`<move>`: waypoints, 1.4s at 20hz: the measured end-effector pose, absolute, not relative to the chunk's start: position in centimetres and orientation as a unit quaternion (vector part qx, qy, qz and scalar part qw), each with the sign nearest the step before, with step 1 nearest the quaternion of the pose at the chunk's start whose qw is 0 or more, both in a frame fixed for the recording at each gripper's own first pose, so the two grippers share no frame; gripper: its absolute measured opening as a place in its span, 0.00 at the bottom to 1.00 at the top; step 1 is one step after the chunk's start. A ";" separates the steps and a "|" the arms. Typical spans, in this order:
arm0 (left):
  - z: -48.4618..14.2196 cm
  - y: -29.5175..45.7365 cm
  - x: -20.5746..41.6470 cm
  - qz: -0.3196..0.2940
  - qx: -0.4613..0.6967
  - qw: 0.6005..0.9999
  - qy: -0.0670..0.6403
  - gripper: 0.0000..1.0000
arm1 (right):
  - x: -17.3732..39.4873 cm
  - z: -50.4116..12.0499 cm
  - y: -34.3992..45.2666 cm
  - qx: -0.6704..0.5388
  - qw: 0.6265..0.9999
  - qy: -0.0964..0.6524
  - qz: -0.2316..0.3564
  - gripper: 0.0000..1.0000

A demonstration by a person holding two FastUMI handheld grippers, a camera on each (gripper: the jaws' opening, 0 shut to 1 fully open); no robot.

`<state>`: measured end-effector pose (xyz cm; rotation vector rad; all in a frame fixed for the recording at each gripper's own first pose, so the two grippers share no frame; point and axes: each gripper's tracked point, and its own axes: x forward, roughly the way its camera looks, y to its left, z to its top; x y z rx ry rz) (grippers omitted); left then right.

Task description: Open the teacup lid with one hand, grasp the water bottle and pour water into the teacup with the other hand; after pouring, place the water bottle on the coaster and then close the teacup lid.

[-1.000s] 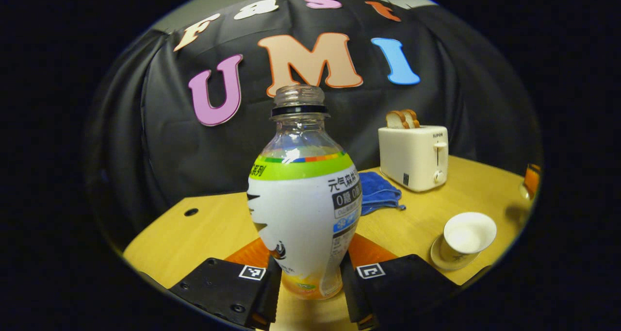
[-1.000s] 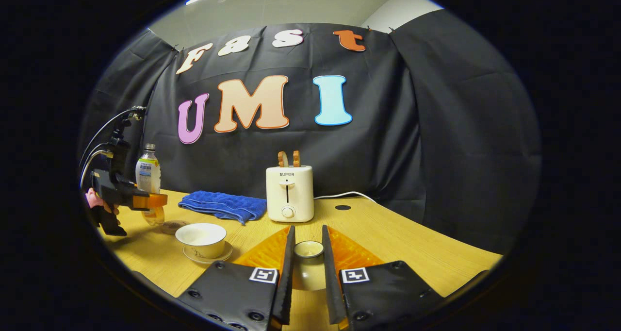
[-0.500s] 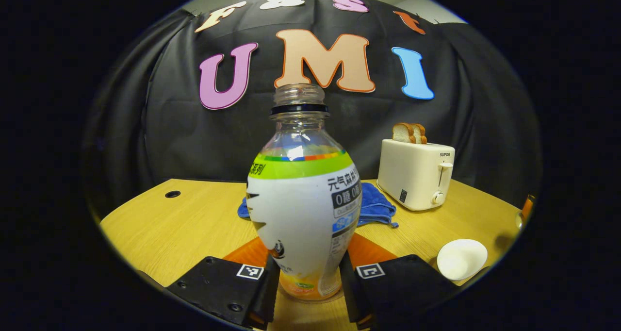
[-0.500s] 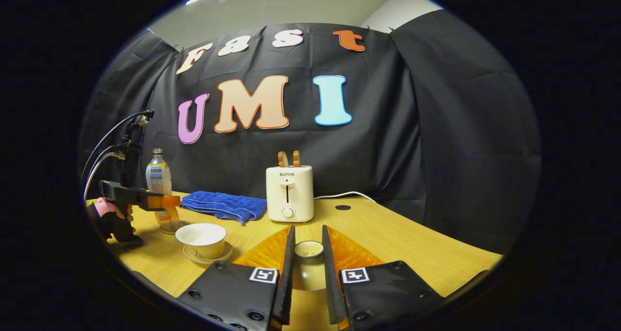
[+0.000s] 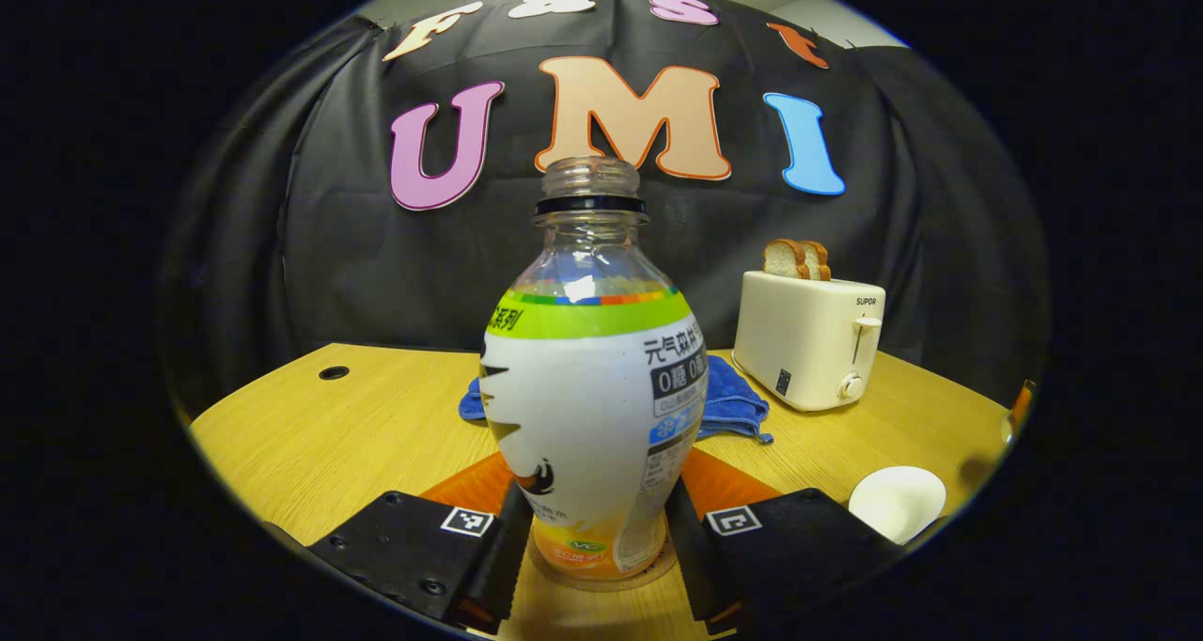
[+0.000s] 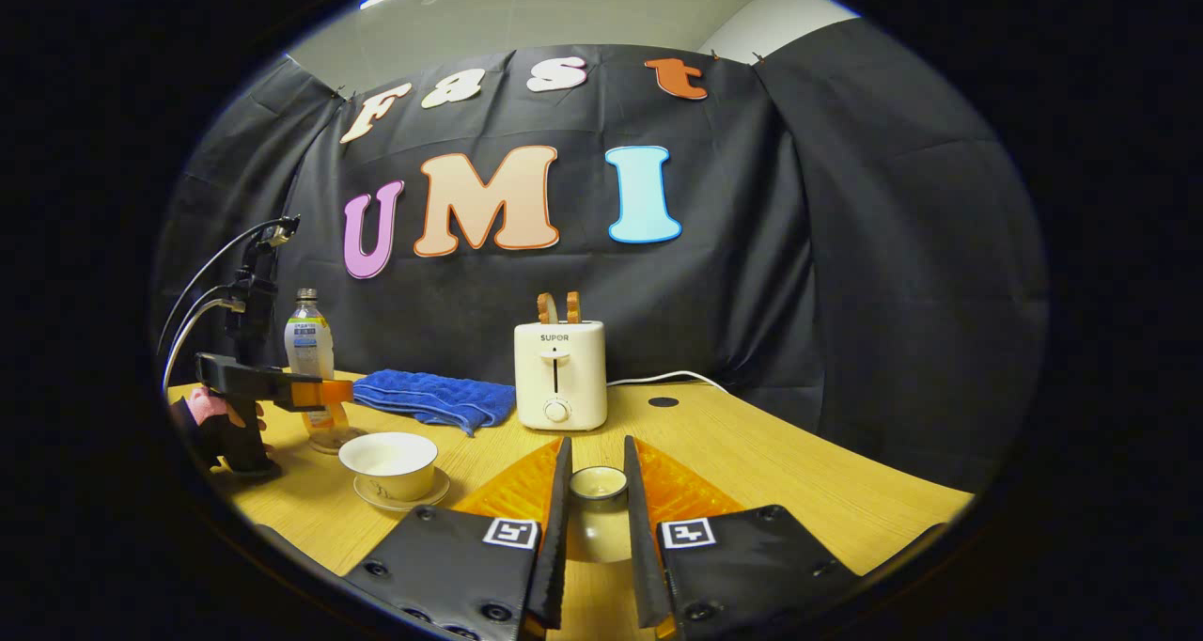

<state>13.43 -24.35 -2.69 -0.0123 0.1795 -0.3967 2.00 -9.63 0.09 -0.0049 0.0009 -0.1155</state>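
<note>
The bottle (image 5: 592, 406) has come down onto the coaster (image 5: 601, 570) (upright, uncapped) with the left gripper (image 5: 592, 552) loosened and no longer squeezing; right gripper (image 6: 596, 519) still clamps the lid (image 6: 598, 514) beside the open cup (image 6: 390, 462).

The water bottle (image 5: 592, 406), a second ago held above the bench (image 5: 357, 434), now stands upright on the coaster (image 5: 601, 573), and the left gripper (image 5: 592, 566) has spread off its sides.
</note>
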 end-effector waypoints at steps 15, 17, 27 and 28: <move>-2.3 -23.7 10.4 -0.201 0.014 0.977 0.067 0.96 | 2.0 0.1 -9.5 -0.003 0.998 0.000 -0.057 0.34; -2.0 -22.8 9.8 -0.195 0.007 0.979 0.059 0.96 | 2.0 0.1 -9.6 -0.003 0.998 0.000 -0.056 0.33; -0.3 -15.5 5.8 -0.166 -0.004 0.986 -0.009 0.96 | 2.4 0.1 -8.0 -0.003 0.999 -0.002 -0.042 0.33; -0.3 -14.8 5.6 -0.159 -0.004 0.987 -0.010 0.95 | 2.6 0.0 -7.2 -0.002 1.000 0.000 -0.031 0.31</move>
